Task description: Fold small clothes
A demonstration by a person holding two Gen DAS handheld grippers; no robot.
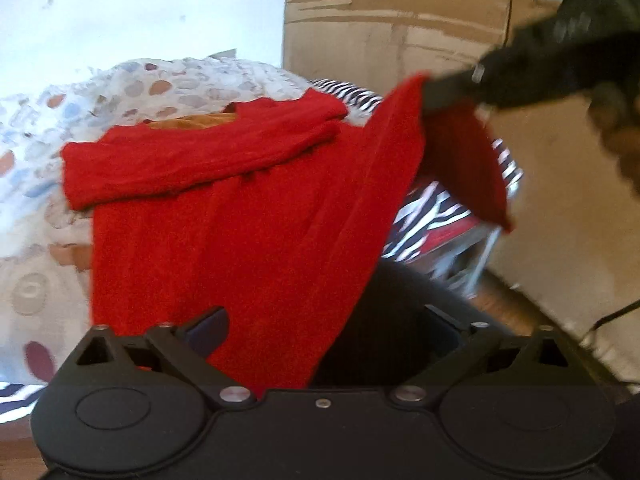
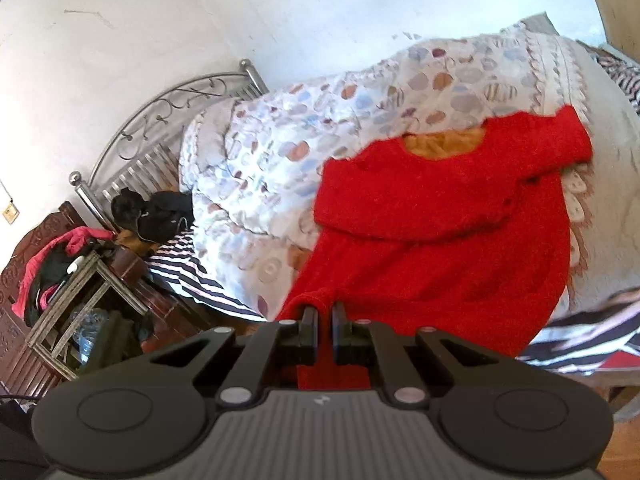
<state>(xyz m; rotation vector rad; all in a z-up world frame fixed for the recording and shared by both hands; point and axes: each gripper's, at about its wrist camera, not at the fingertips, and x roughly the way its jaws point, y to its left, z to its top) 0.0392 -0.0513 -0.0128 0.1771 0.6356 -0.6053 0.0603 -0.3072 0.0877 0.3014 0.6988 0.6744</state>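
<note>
A small red sweater (image 1: 224, 208) with an orange lining lies on the bed, one sleeve folded across its chest. In the left wrist view my left gripper (image 1: 320, 340) has its fingers wide apart, with the sweater's lower edge draped over the gap between them. My right gripper (image 1: 448, 92) enters from the upper right there, shut on a lifted corner of the sweater. In the right wrist view the right gripper (image 2: 324, 316) pinches the red sweater (image 2: 440, 240) at its near hem.
A spotted quilt (image 2: 320, 128) covers the bed over a striped sheet (image 2: 192, 272). A cardboard box (image 1: 400, 20) stands behind the bed. A metal headboard (image 2: 160, 120), a cluttered wooden stand (image 2: 72, 280) and dark clothes (image 2: 156, 212) lie to the left.
</note>
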